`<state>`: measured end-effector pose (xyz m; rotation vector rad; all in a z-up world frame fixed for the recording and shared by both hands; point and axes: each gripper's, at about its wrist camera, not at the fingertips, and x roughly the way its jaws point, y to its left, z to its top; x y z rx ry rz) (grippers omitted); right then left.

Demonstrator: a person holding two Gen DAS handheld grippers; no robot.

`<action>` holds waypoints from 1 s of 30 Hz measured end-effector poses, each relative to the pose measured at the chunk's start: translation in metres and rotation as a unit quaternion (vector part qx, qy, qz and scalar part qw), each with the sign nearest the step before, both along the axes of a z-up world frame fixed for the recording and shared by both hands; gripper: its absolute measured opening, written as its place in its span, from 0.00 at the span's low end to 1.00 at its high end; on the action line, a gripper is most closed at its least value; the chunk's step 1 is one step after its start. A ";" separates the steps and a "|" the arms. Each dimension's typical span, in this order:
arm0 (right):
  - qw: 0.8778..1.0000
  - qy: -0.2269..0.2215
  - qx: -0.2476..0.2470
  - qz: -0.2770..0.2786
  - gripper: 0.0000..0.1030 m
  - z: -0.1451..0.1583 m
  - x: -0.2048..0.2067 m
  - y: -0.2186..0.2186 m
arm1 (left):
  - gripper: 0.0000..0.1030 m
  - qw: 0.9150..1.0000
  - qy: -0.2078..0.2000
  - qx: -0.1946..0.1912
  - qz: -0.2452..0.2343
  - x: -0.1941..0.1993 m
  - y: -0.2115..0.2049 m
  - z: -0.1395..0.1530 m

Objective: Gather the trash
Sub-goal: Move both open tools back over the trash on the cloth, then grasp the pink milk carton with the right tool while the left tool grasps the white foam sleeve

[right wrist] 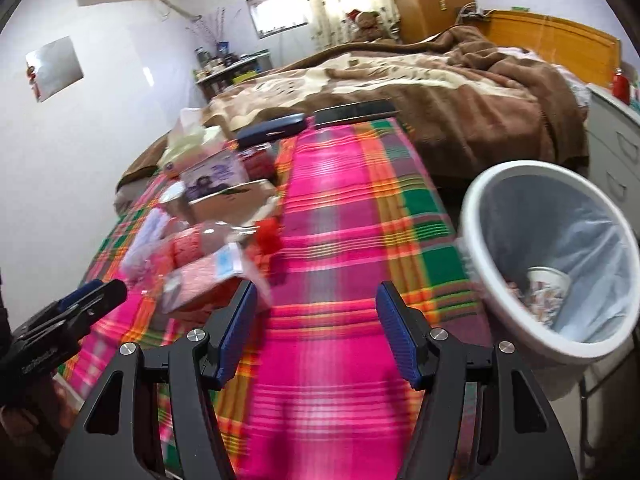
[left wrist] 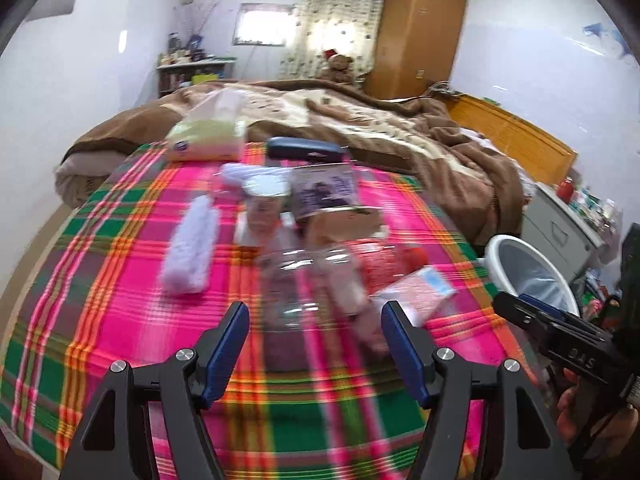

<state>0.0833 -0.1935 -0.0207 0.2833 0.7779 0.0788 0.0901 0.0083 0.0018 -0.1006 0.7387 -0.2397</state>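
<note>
tabletop (right wrist: 340, 208): pink-green plaid cloth, cluttered | white bin (right wrist: 480, 216) at its edge | bed (right wrist: 460, 92) behind | left tool (left wrist: 314, 328) apart, empty | right tool (right wrist: 316, 308) apart, empty

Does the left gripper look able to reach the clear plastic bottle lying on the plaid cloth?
Probably yes: the left gripper is open and empty, the clear plastic bottle lies just ahead, nothing between.

White walls (left wrist: 100, 60), wooden wardrobe (left wrist: 420, 32), curtained window (left wrist: 332, 16), bed (right wrist: 460, 92)
</note>
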 end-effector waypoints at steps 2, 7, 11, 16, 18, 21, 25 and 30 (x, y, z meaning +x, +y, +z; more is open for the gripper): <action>1.000 0.001 0.015 0.004 0.61 -0.001 0.004 0.008 | 0.66 1.000 0.002 -0.004 0.013 0.004 0.014 -0.001; 1.000 0.012 0.028 0.005 0.66 -0.001 0.016 0.028 | 0.66 0.999 0.004 0.003 0.032 0.013 0.037 -0.002; 0.999 0.027 0.032 0.001 0.66 -0.003 0.027 0.041 | 0.66 0.999 0.009 0.002 0.046 0.024 0.054 -0.004; 0.999 0.042 0.023 -0.019 0.66 -0.003 0.038 0.049 | 0.66 0.998 0.022 0.000 0.057 0.045 0.074 -0.008; 0.998 0.050 0.027 -0.026 0.67 -0.005 0.041 0.049 | 0.67 0.998 0.022 0.001 0.061 0.053 0.080 -0.008; 0.997 0.064 0.042 -0.032 0.74 -0.009 0.046 0.050 | 0.67 0.997 0.030 0.005 0.066 0.067 0.086 -0.012; 0.996 0.081 0.037 -0.020 0.75 -0.016 0.048 0.058 | 0.67 0.997 0.037 0.005 0.064 0.083 0.089 -0.018; 0.996 0.081 0.032 -0.007 0.75 -0.017 0.040 0.059 | 0.67 0.997 0.051 0.016 0.064 0.098 0.090 -0.027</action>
